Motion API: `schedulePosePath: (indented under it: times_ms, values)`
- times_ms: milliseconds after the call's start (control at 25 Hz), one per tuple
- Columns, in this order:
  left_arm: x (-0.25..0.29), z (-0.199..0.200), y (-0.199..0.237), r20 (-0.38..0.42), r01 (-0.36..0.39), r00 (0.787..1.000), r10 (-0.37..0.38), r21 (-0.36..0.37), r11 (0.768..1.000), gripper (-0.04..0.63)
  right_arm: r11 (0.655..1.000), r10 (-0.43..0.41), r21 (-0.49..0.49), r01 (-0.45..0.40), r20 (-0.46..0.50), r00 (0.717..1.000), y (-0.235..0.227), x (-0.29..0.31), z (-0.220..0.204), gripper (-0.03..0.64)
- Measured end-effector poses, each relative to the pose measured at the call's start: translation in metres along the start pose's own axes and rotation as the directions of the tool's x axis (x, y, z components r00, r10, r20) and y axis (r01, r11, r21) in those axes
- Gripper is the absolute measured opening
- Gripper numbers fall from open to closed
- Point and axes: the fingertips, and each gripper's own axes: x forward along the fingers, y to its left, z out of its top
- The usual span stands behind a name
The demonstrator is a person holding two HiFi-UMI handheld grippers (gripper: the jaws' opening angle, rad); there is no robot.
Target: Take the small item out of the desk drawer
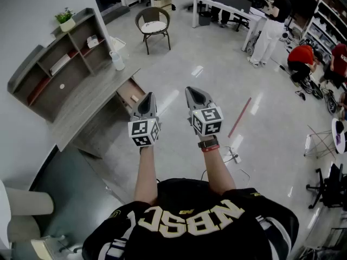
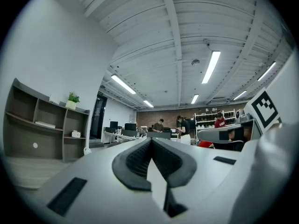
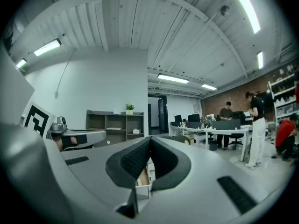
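Two hand-held grippers here, left and right, held side by side out over the floor. Both are clenched with nothing in them. One drawer sticks out open from the worktop, near the left one's tip. I can't make out the small item inside. There's one shelf unit on the worktop with one potted plant on top, and one chair further back.

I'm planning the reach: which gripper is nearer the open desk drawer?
The left gripper: in the head view its tip lies beside the open drawer, while the right gripper is farther out over the floor.
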Motion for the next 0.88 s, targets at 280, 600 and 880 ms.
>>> schedulePosePath:
  times_ms: [280,600,880]
  values:
    - [-0.012,-0.010,-0.024,-0.008,-0.011,1.000,0.011,0.007,1.000,0.014,0.999,0.029,0.038,-0.029,0.010,1.000,-0.007,-0.020,-0.009,0.006]
    - [-0.016,-0.021,-0.023,-0.038,-0.030,0.999,0.030,0.002,1.000,0.014,0.994,0.048,0.099,-0.049,0.012,0.999,-0.002,-0.016,-0.023,0.006]
    - [-0.002,-0.033,-0.007,-0.050,-0.027,0.998,0.027,0.002,1.000,0.014,0.994,0.054,0.095,-0.055,0.014,0.998,0.000,0.007,-0.030,0.006]
